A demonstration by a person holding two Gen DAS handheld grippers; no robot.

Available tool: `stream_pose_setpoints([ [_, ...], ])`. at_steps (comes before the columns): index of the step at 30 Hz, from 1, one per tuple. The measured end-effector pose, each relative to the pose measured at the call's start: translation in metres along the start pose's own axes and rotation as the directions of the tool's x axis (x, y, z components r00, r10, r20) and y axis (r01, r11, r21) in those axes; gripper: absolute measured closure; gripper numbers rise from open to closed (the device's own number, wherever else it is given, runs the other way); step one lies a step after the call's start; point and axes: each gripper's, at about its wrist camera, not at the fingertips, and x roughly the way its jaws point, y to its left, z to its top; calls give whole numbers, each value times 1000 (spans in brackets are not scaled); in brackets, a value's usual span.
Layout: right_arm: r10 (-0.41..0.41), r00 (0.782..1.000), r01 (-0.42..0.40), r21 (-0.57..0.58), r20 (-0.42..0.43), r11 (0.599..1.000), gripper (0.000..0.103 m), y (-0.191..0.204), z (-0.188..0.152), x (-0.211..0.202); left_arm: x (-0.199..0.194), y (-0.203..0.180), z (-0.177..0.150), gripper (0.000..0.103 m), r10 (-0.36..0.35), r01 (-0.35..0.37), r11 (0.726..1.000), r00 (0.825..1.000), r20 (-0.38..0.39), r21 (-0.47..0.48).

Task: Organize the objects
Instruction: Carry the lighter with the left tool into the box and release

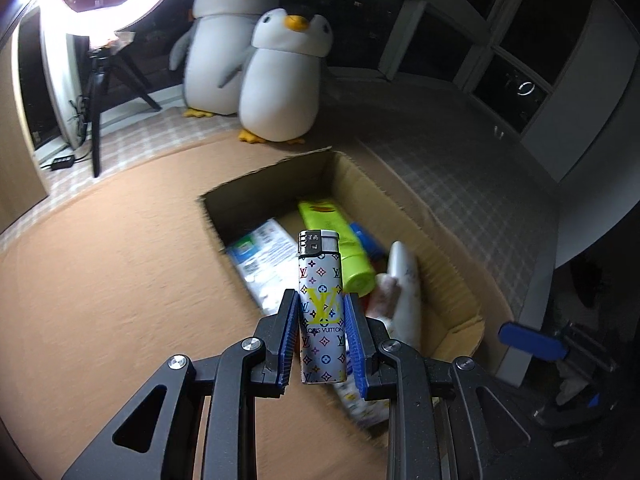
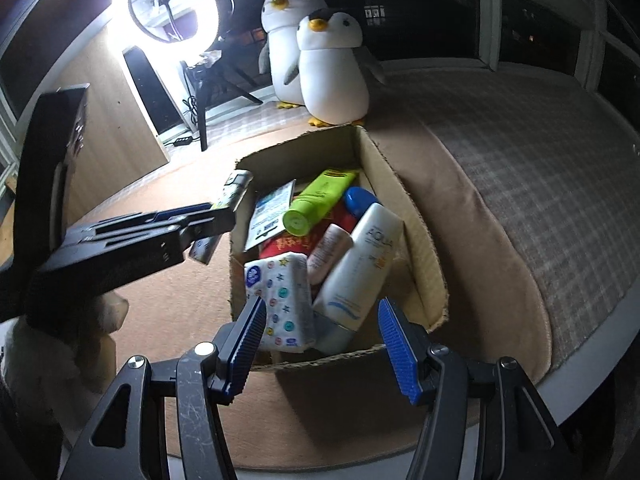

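Observation:
My left gripper (image 1: pixel 322 300) is shut on a white patterned lighter (image 1: pixel 322 320) and holds it upright above the tan mat, just left of an open cardboard box (image 1: pixel 404 216). In the right wrist view the left gripper (image 2: pixel 224 210) with the lighter (image 2: pixel 234 190) hangs at the box's (image 2: pixel 400 196) left wall. The box holds a green tube (image 2: pixel 316 200), a white AQUA bottle (image 2: pixel 360 264), a tissue pack (image 2: pixel 282 296), a blue-capped item (image 2: pixel 360 198) and more. My right gripper (image 2: pixel 322 316) is open and empty over the box's near end.
Two plush penguins (image 2: pixel 320 60) stand behind the box. A ring light on a tripod (image 2: pixel 172 4) stands at the back left with a cable. The tan mat (image 1: pixel 100 280) lies on a checked cushion (image 2: pixel 540 168) by dark windows.

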Motion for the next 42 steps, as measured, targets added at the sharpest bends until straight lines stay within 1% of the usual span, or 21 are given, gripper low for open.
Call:
stream_pose_setpoints([
  [5, -6, 1000, 6, 16, -1, 1000, 48, -10, 0, -1, 15, -23, 8, 78, -20, 21, 999, 1000, -12, 35],
  [15, -20, 1000, 20, 52, -8, 998, 48, -28, -4, -2, 33, -46, 12, 78, -35, 37, 997, 999, -35, 73],
  [19, -24, 1000, 25, 59, -9, 998, 48, -31, -3, -1, 34, -49, 13, 78, -45, 48, 996, 998, -35, 71],
  [22, -26, 1000, 26, 63, -12, 998, 48, -32, -3, 1, 33, -50, 14, 73, -48, 51, 996, 998, -34, 73],
  [27, -25, 1000, 25, 63, -15, 998, 48, -31, -1, 2, 29, -46, 14, 72, -48, 50, 996, 998, -30, 72],
  [34, -21, 1000, 22, 54, -23, 998, 48, -21, 0, 8, 13, -29, 12, 72, -25, 26, 998, 1000, -8, 61],
  [36, -18, 1000, 19, 49, -24, 999, 48, -16, 1, 9, 7, -22, 11, 70, -17, 17, 998, 1000, 0, 54],
  [38, -14, 1000, 15, 42, -25, 999, 48, -11, 1, 11, 0, -14, 9, 61, -5, 5, 999, 1000, 11, 47],
  [39, -11, 1000, 12, 37, -25, 999, 48, -7, 2, 11, -3, -10, 8, 59, 1, -2, 999, 1000, 16, 44],
  [41, -7, 1000, 8, 29, -25, 1000, 47, -1, 3, 13, -12, 0, 4, 46, 18, -19, 999, 999, 30, 35],
  [42, -5, 1000, 5, 24, -25, 1000, 47, 3, 4, 14, -16, 4, 2, 42, 26, -27, 999, 999, 36, 30],
])
